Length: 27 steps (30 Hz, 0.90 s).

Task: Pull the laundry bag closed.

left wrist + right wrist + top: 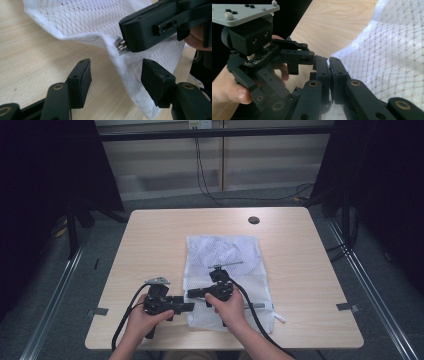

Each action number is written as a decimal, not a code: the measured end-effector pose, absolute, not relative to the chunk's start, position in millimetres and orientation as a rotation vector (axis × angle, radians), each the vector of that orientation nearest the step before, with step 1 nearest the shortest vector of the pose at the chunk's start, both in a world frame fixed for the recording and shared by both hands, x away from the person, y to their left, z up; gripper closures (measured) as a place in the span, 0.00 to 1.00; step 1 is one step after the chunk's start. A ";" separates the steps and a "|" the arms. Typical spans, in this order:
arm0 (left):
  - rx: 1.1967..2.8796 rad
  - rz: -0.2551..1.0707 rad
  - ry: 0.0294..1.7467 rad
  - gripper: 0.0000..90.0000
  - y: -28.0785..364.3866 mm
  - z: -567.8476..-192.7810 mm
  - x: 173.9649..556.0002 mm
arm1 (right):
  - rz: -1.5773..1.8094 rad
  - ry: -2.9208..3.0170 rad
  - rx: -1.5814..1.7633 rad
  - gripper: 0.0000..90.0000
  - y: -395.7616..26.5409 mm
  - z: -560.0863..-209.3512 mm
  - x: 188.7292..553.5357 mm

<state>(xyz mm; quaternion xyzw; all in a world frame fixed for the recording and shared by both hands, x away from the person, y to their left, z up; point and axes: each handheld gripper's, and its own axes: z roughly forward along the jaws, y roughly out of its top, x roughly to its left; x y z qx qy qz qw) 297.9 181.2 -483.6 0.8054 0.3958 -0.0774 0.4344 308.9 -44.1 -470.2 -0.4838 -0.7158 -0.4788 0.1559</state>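
White mesh laundry bag [225, 270] lying flat mid-desk [150, 245]: limp, light netting, best pinched at its hemmed near-left corner, where the right tongs [329, 67] clamp it and the left tongs [115, 75] straddle it, half-open.

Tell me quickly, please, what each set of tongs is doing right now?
Left tongs: open, jaws either side of the white mesh bag's edge.
Right tongs: closed on that edge.

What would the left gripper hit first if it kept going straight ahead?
Most likely the bunched edge of the white mesh bag between its open jaws, just below the right gripper pinching the zipper pull; depth is unclear.
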 end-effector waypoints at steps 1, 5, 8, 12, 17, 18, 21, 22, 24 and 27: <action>2.003 -0.194 0.983 0.47 181.7 -483.7 298.3 | -1.371 -2.048 -1.386 0.96 -44.1 -470.0 308.9; 1.983 -0.227 0.989 0.51 180.6 -484.0 298.8 | -1.372 -2.050 -1.381 0.96 -43.4 -469.9 309.1; 1.996 -0.240 0.984 0.54 179.6 -485.5 298.8 | -1.369 -2.046 -1.381 0.96 -42.9 -469.7 309.0; 1.993 -0.251 0.980 0.59 177.7 -487.6 298.8 | -1.368 -2.047 -1.380 0.96 -41.8 -469.5 309.4; 1.963 -0.275 0.981 0.64 177.1 -488.4 299.6 | -1.368 -2.047 -1.377 0.96 -40.9 -469.5 309.3; 1.966 -0.283 0.976 0.70 177.4 -488.3 299.9 | -1.366 -2.047 -1.377 0.96 -40.7 -469.3 309.3; 1.949 -0.282 0.974 0.77 176.8 -487.7 299.1 | -1.362 -2.052 -1.376 0.96 -40.4 -469.4 309.3; 1.949 -0.272 0.975 0.79 177.3 -487.6 299.4 | -1.360 -2.050 -1.376 0.96 -40.3 -469.1 309.3; 1.944 -0.294 0.989 0.86 178.7 -487.2 299.9 | -1.362 -2.049 -1.376 0.96 -40.5 -468.5 309.5; 1.925 -0.317 1.020 0.94 180.1 -486.5 300.4 | -1.369 -2.053 -1.370 0.96 -41.1 -467.8 309.8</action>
